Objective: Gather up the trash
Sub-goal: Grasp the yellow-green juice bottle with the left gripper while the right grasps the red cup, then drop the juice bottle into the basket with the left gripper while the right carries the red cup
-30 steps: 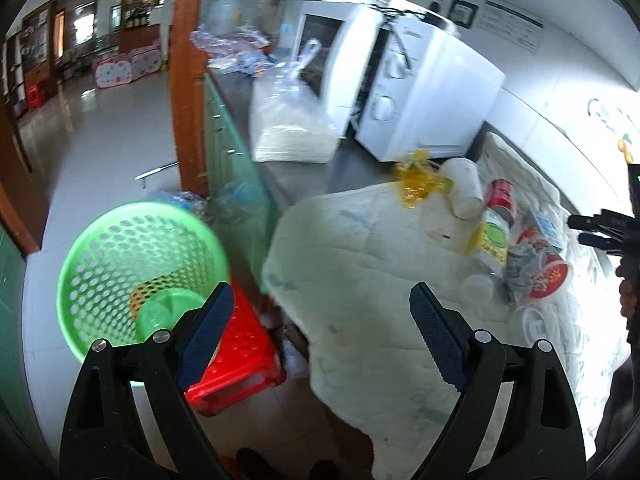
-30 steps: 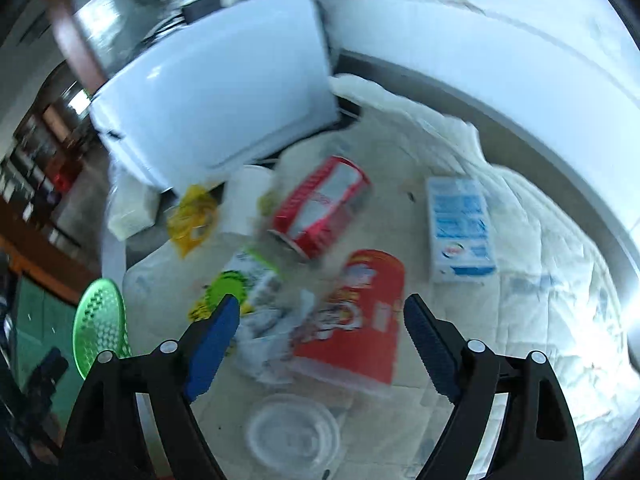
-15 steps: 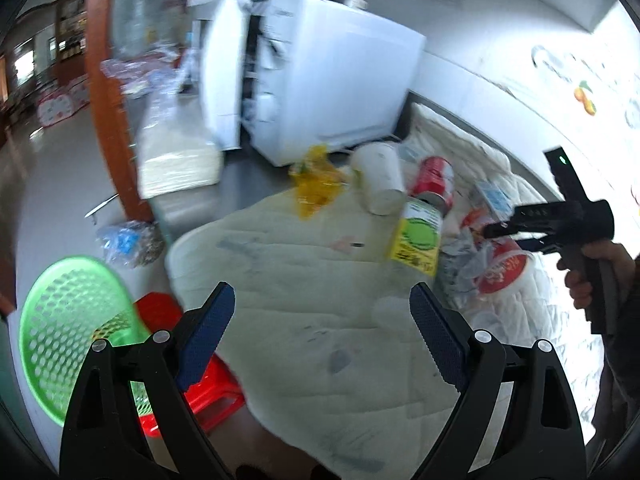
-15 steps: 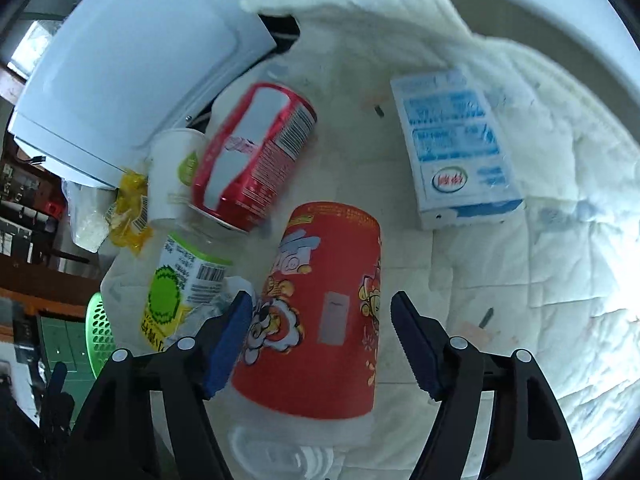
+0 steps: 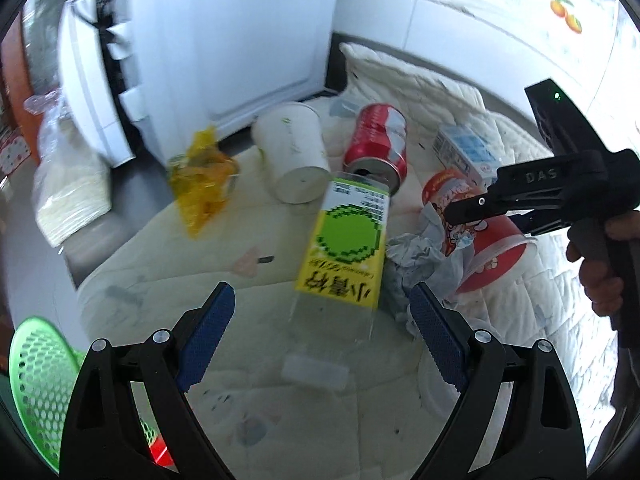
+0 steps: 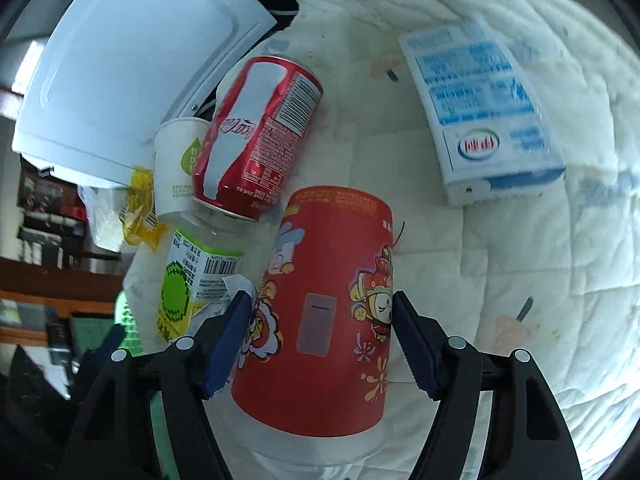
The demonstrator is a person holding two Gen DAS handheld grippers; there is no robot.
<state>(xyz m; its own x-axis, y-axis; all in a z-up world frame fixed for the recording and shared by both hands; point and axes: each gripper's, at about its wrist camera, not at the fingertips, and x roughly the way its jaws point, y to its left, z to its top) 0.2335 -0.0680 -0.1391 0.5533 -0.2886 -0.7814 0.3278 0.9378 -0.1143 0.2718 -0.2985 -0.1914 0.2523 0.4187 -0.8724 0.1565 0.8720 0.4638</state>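
Trash lies on a white quilted cloth (image 5: 280, 432). A clear bottle with a yellow-green label (image 5: 344, 252) lies just ahead of my open left gripper (image 5: 320, 336). Behind it lie a white paper cup (image 5: 292, 148), a red soda can (image 5: 378, 142), a yellow wrapper (image 5: 202, 184), a blue-white carton (image 5: 464, 152) and crumpled paper (image 5: 416, 256). My right gripper (image 6: 320, 344) is open with its jaws on either side of a red cartoon-printed cup (image 6: 328, 312) lying on its side, apparently not squeezing it. The can (image 6: 256, 136) and carton (image 6: 484, 108) lie beyond.
A white microwave (image 5: 208, 40) stands at the back left. A green perforated basket (image 5: 40, 392) sits low at the left over a red stool (image 5: 160, 456). A bag of white material (image 5: 68, 184) lies left of the microwave. A tiled wall runs behind.
My left gripper has swung right from the basket toward the trash, close to the labelled bottle. My right gripper has come down around the red cup and narrowed.
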